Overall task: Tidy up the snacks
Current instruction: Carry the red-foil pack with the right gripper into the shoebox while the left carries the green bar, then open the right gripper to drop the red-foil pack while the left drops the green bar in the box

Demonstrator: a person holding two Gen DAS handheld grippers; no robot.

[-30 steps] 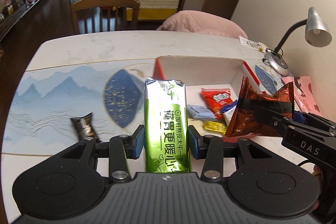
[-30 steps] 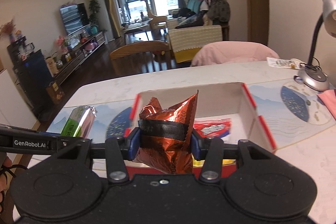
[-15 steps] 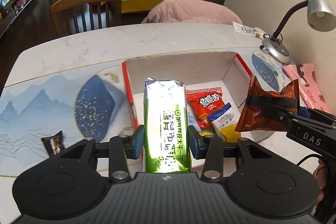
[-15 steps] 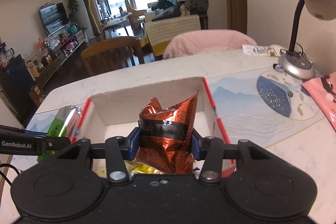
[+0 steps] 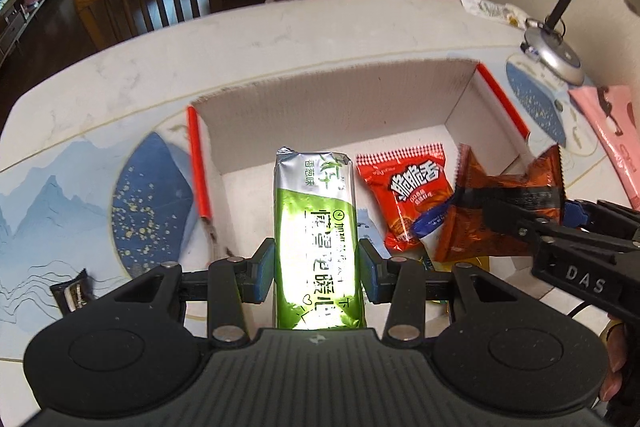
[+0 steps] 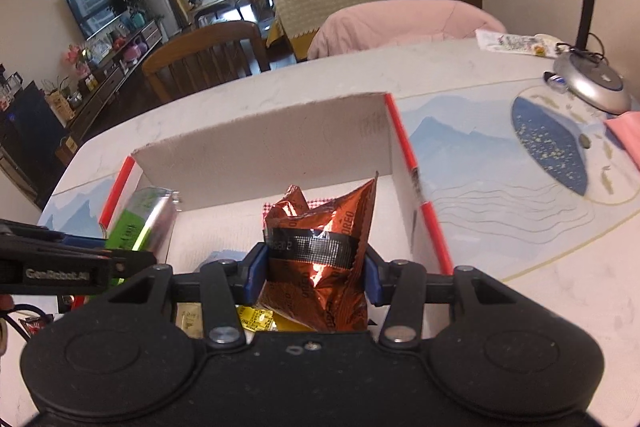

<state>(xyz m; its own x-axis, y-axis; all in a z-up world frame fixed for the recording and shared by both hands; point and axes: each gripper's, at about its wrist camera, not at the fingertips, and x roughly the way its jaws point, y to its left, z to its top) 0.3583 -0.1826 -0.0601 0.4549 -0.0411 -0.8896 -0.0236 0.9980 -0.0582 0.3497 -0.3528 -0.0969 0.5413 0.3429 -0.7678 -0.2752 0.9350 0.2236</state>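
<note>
My left gripper point(image 5: 316, 267) is shut on a long green and silver snack pack point(image 5: 314, 227), held over the left half of the open cardboard box point(image 5: 336, 107). My right gripper point(image 6: 314, 273) is shut on a crumpled copper-brown snack bag point(image 6: 320, 247), hanging over the box's right half. In the left wrist view that copper-brown bag point(image 5: 504, 203) shows at the right. On the box floor lie a red snack bag point(image 5: 408, 191), a blue and white packet point(image 5: 432, 223) and yellow packets point(image 6: 256, 319).
A small dark snack bar point(image 5: 72, 293) lies on the printed mat left of the box. A desk lamp base point(image 5: 554, 55) and a pink pouch point(image 5: 608, 131) sit at the right. Chairs stand behind the table's far edge point(image 5: 240, 23).
Both grippers have moved forward and down over the box with their snacks still held. The green pack was over the mat left of the box and now hangs inside its walls.
</note>
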